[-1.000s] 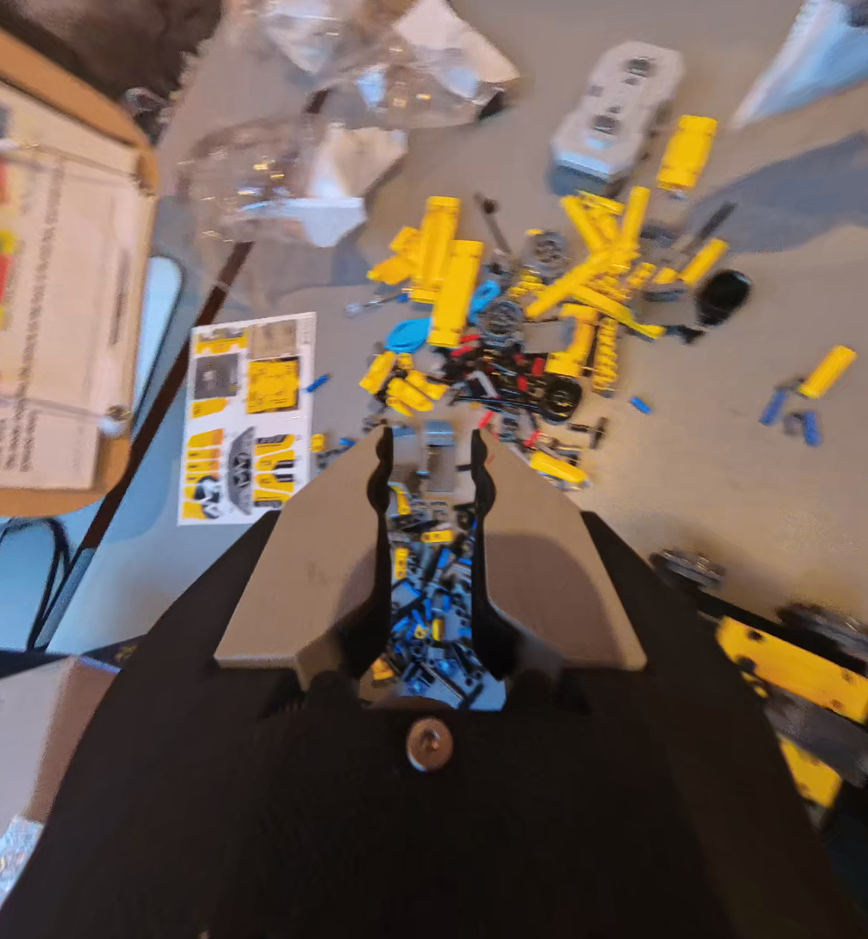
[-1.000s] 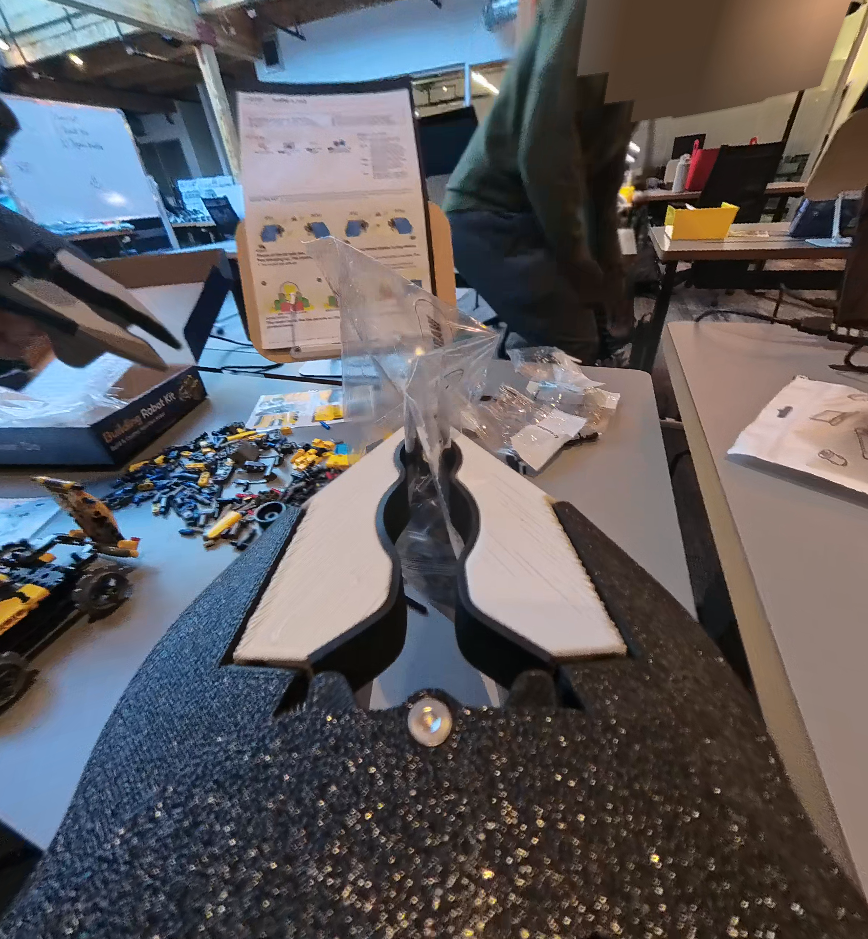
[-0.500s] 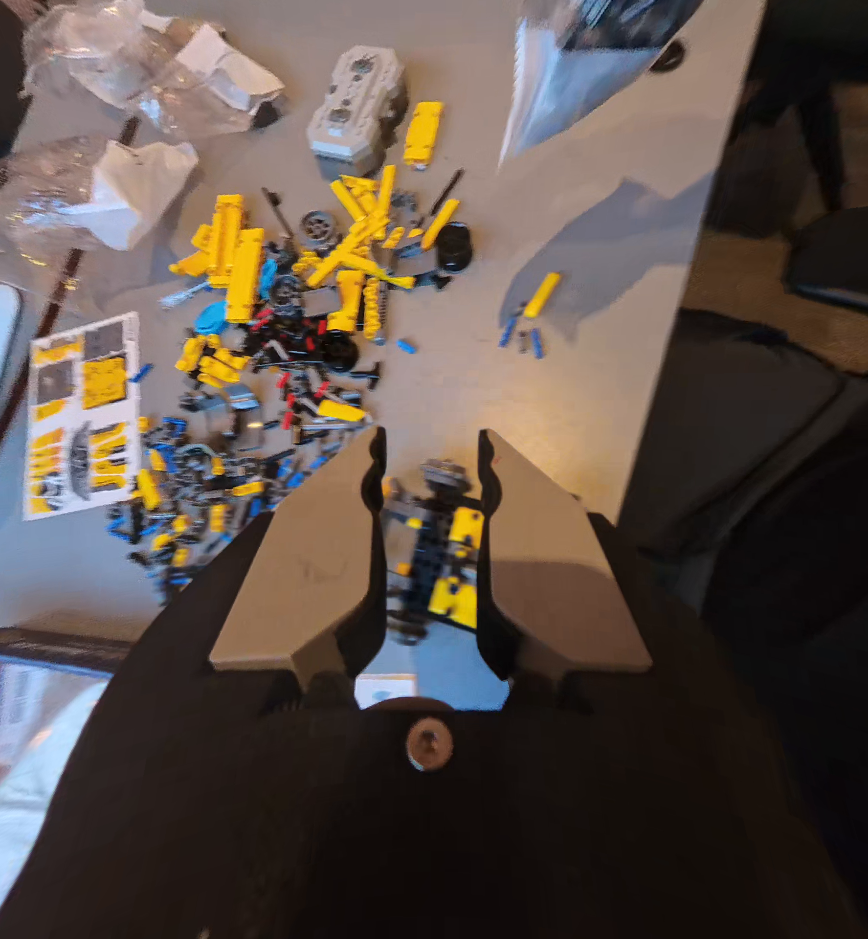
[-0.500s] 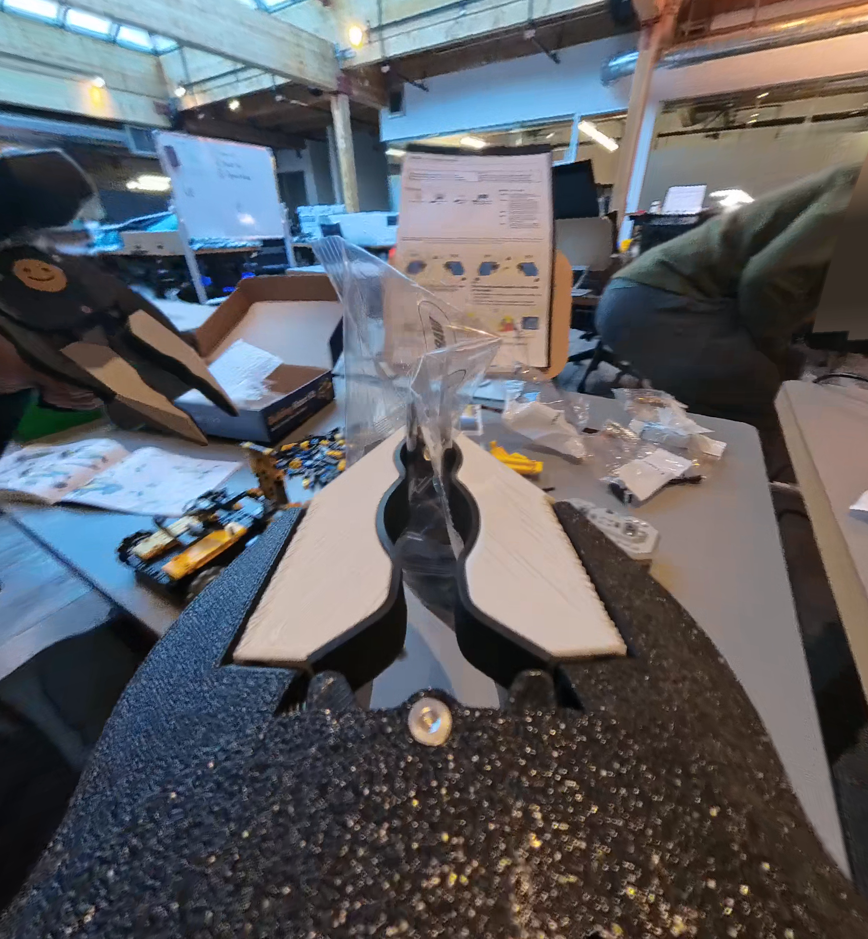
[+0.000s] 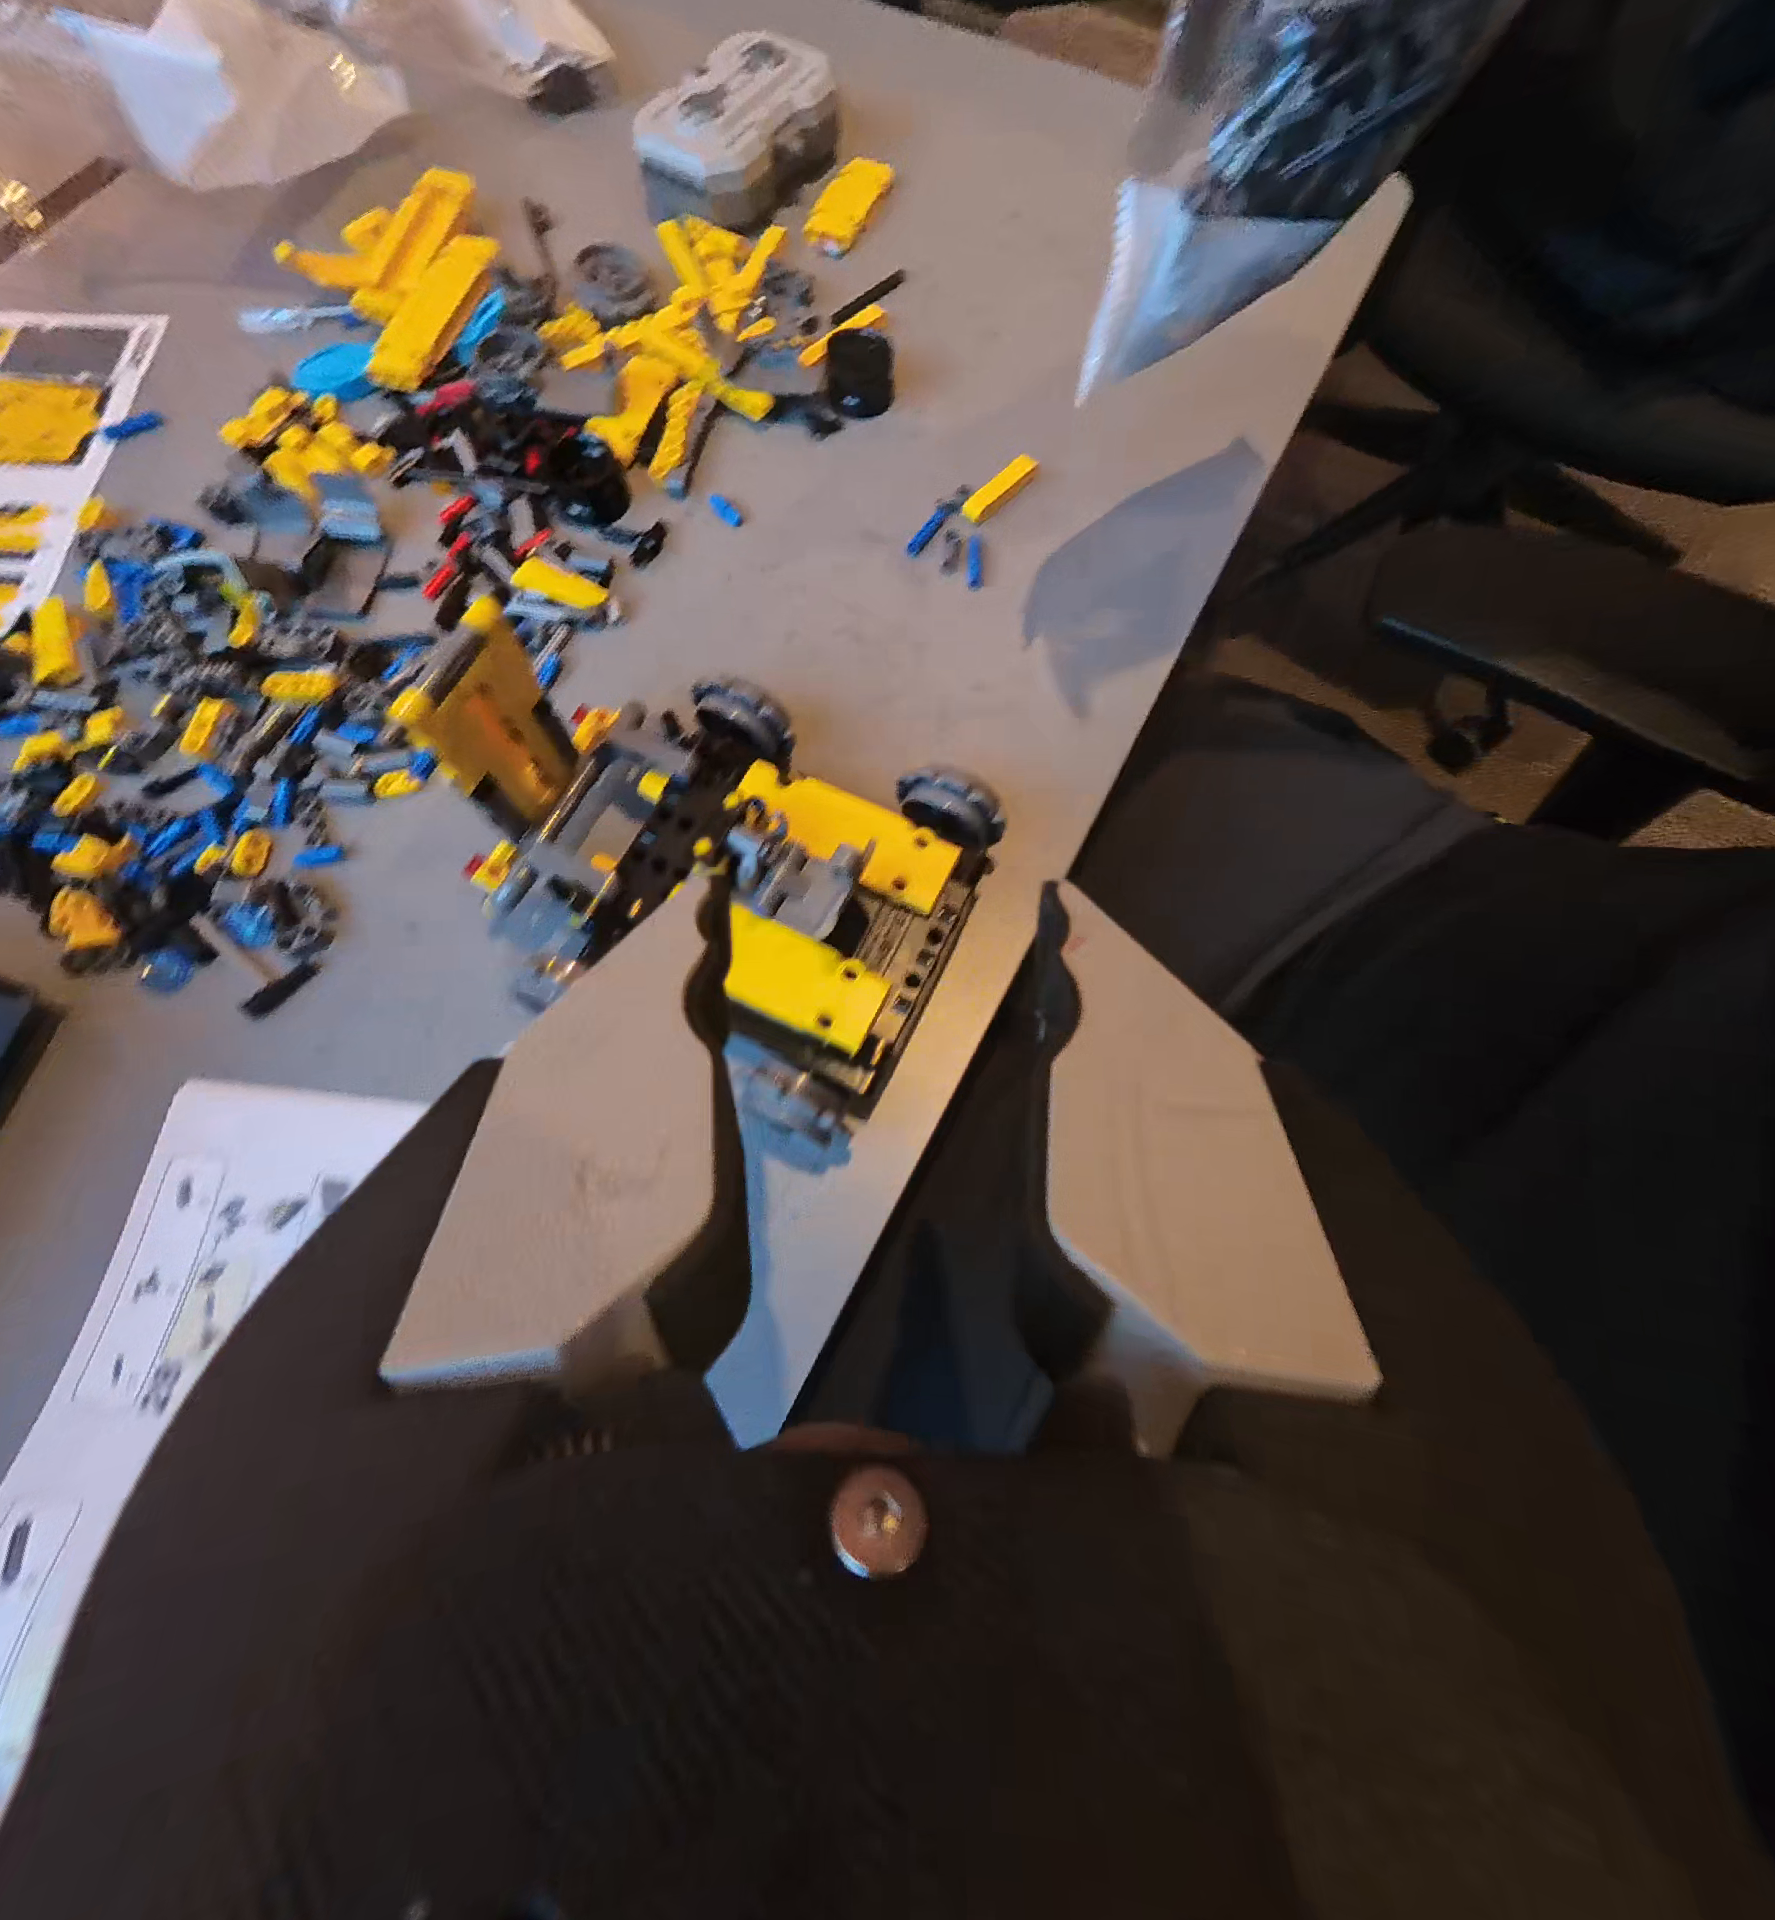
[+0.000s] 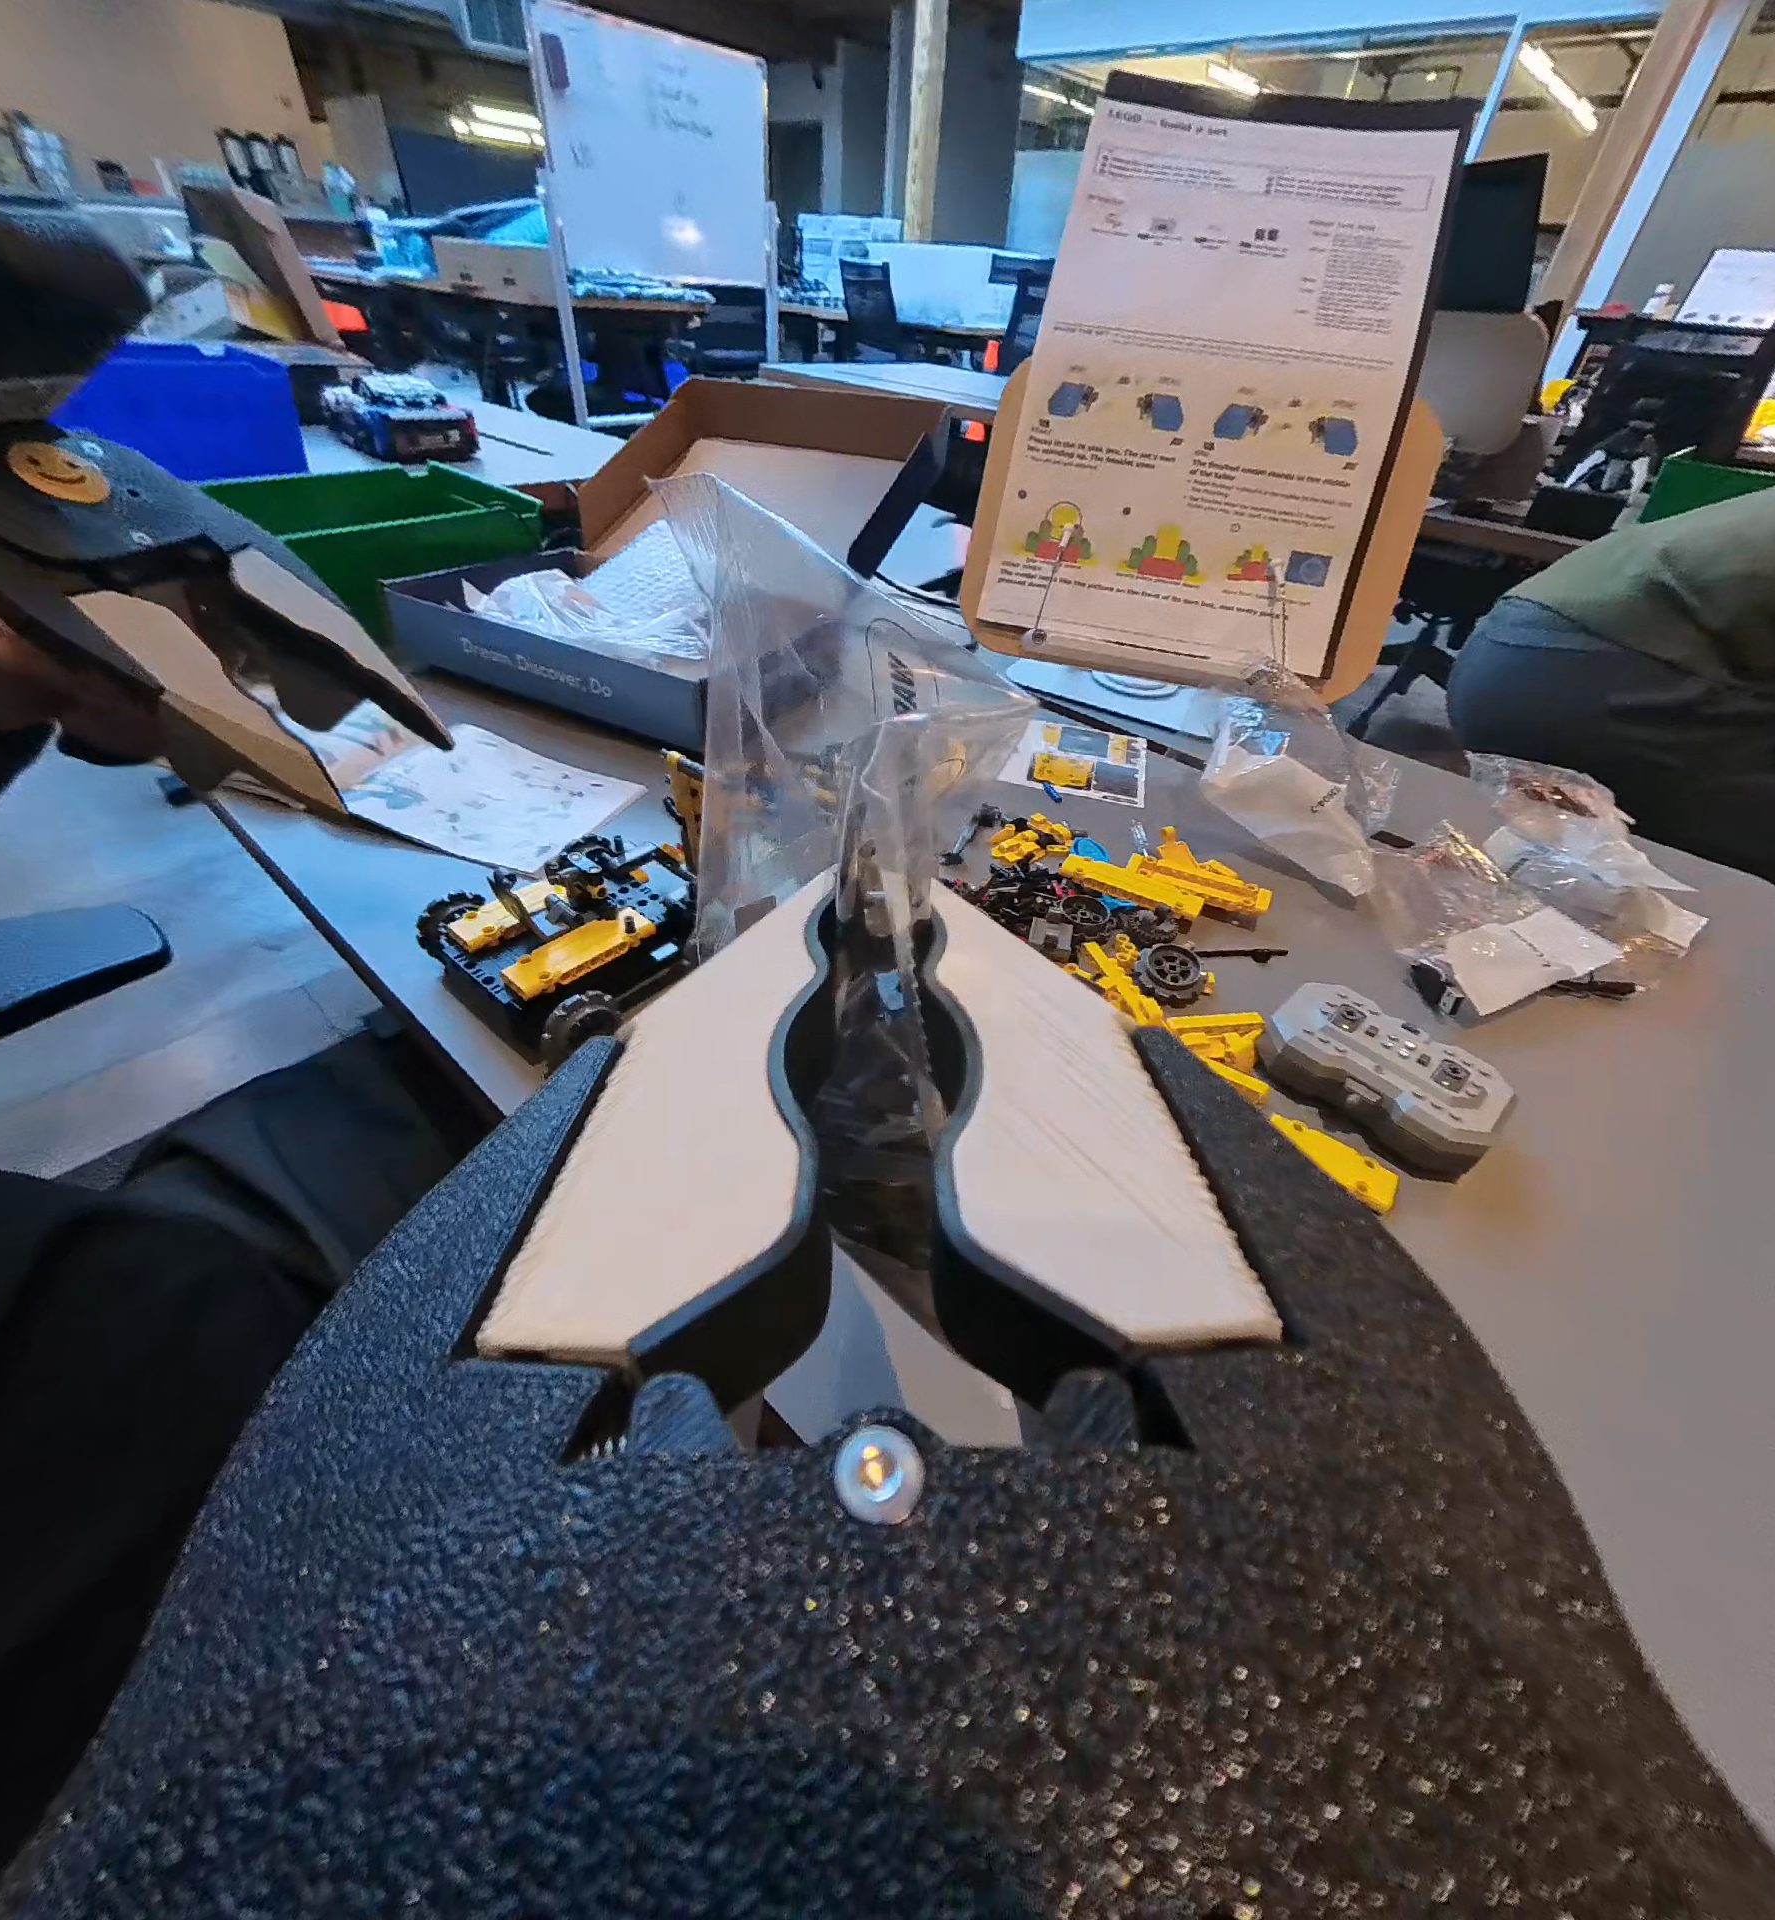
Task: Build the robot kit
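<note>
The clear plastic bag is pinched between my right gripper fingers, which are closed hard on its lower part; the rest of it stands up in front of the tips, its long axis running roughly upward and away from me, with dark small parts showing inside low down between the fingers. I hold that gripper level, off the near corner of the grey table, pointing across it toward the paper sheet on a stand. My left gripper holds nothing: its fingers stand well apart, pitched steeply down over the table's near edge, with the half-built yellow and black vehicle directly beyond the tips and partly framed between them, not touched. From the right wrist view the left gripper hangs in the air well to the left of the bag, apart from it, so the right one alone has the bag. Beyond the vehicle lies the loose pile of yellow, blue and black bricks, a grey battery box farther off, and a printed booklet lies beside my left finger.
</note>
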`<state>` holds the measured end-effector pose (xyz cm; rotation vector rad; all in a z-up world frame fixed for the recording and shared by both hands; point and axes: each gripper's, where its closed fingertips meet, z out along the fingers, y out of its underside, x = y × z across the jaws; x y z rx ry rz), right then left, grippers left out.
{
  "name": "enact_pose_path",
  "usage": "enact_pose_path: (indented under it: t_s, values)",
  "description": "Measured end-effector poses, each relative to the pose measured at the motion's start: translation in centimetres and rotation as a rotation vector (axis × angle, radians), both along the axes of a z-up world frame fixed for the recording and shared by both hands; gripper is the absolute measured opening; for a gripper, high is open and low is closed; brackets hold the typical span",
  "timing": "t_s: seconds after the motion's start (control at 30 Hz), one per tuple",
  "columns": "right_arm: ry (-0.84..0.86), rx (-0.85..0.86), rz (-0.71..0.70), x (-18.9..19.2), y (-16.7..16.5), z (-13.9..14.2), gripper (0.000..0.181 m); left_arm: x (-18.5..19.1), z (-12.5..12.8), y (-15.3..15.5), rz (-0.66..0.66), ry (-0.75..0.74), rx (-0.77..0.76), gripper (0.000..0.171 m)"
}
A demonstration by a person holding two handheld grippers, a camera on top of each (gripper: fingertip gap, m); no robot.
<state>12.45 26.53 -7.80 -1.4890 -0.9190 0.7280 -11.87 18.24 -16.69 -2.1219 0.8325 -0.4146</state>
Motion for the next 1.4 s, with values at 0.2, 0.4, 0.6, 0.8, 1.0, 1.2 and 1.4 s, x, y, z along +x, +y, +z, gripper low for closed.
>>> enact_pose_path:
  t_s: [0.2,0.4,0.6,0.8,1.0,1.2,1.4]
  values:
    - [0.074,-0.059,0.039,1.0,1.5,-0.4,0.006,-3.8,-1.4,-0.4,0.097,-0.027,-0.023,0.056]
    - [0.131,-0.083,0.134,1.4,1.4,-0.8,0.007,-1.9,-3.2,-0.2,-0.006,-0.094,-0.062,0.053]
    - [0.173,-0.054,0.299,0.9,-0.5,-1.6,0.006,1.9,-2.0,-0.5,-0.155,-0.125,0.045,0.053]
    - [0.182,-0.108,0.553,-2.4,-3.8,-2.3,0.006,9.3,-1.4,-3.2,-0.364,-0.211,0.066,0.053]
    - [0.068,-0.145,0.646,-6.3,-5.7,-5.3,0.006,14.1,-3.5,-2.8,-0.444,-0.012,0.174,0.051]
    - [0.036,-0.24,0.776,-8.1,-8.6,-7.9,0.006,15.4,-4.9,-2.9,-0.445,-0.056,0.086,0.012]
    - [0.081,-0.244,0.812,-8.2,-9.2,-7.2,0.006,15.2,-2.8,-3.1,-0.463,-0.208,0.059,0.001]
